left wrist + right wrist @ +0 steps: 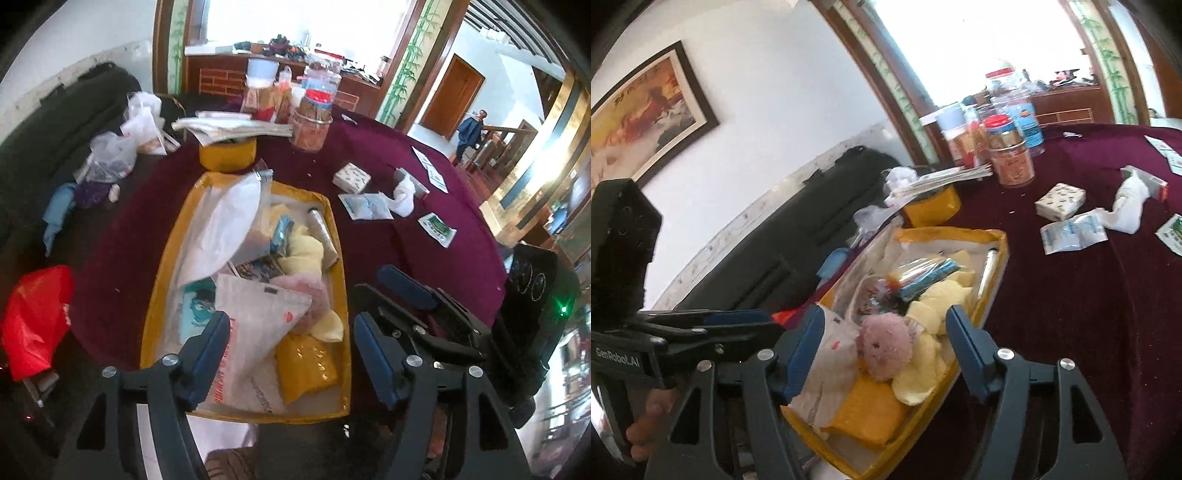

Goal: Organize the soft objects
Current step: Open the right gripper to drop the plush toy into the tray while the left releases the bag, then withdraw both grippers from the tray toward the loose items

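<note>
A yellow-rimmed open storage bag [341,258] [997,258] lies on the maroon tablecloth, full of soft things: a pink plush toy [884,345] [306,291], pale yellow cloths [934,314] [303,254], a yellow packet [306,365] [864,410] and white plastic bags [221,229]. My left gripper [291,354] is open above the bag's near end. My right gripper [884,350] is open over the plush toy, holding nothing. The right gripper also shows in the left wrist view [406,295].
On the cloth to the right lie a tissue pack [351,177] [1060,201], a clear packet [365,205] [1071,234], a crumpled white cloth [404,195] [1130,206] and green sachets [437,229]. Jars [312,125] [1012,155], papers on a yellow box [227,153], and a red bag [35,317] stand around.
</note>
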A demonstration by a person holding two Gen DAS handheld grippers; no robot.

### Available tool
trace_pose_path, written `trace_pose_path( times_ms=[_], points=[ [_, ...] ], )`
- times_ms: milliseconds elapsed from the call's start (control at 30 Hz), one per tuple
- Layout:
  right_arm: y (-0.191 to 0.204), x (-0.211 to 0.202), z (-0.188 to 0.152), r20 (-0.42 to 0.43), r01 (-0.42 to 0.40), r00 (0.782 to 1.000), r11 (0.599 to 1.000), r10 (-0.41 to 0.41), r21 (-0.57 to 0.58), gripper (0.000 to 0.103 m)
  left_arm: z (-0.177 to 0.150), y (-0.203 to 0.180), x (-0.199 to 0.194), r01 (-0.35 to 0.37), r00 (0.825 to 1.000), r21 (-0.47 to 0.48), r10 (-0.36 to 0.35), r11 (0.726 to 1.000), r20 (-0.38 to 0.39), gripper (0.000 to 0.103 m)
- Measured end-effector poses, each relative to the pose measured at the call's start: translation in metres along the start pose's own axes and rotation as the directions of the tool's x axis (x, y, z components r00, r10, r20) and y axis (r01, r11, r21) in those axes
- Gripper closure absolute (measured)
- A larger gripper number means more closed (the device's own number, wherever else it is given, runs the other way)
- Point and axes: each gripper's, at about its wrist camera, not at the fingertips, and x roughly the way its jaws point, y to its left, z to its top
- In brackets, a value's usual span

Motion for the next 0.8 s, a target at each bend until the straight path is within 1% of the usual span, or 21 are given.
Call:
trace_pose_path(
  times_ms=[100,200,233,367,433,633,733,800],
  points=[
    [-0.008,-0.002,0.000,-0.004,-0.029,1.000,0.999,0.029,0.039,0.035,0.000,-0.004,-0.003,-0.060,0.998,0.010,0.060,0.998,0.025,0.030],
    [-0.016,-0.002,0.001,-0.003,-0.038,0.999,0.997,0.038,0.074,0.035,-0.002,-0.012,-0.001,-0.123,0.992,0.047,0.121,0.991,0.039,0.030],
    [-0.019,-0.003,0.001,-0.001,-0.041,0.999,0.995,0.041,0.087,0.035,-0.003,-0.014,0.000,-0.131,0.991,0.057,0.129,0.990,0.044,0.030],
    [-0.027,-0.008,0.002,0.013,-0.054,0.999,0.992,0.053,0.115,0.034,-0.002,-0.022,0.002,-0.104,0.994,0.069,0.101,0.992,0.051,0.029],
    [-0.031,-0.009,0.002,0.014,-0.063,0.998,0.989,0.062,0.133,0.032,-0.001,-0.022,0.003,-0.099,0.993,0.047,0.095,0.994,0.063,0.027],
    [-0.051,-0.014,0.003,0.019,-0.069,0.998,0.977,0.066,0.200,0.028,0.003,-0.027,0.012,-0.106,0.992,-0.017,0.107,0.994,0.068,0.026],
    [-0.060,-0.022,0.007,0.030,-0.069,0.997,0.976,0.064,0.207,0.028,0.005,-0.029,0.013,-0.067,0.995,-0.049,0.070,0.997,0.068,0.026],
    [-0.065,-0.028,0.011,0.038,-0.067,0.997,0.978,0.060,0.197,0.028,0.007,-0.032,0.017,-0.025,0.998,-0.064,0.028,0.998,0.049,0.026]
  ],
)
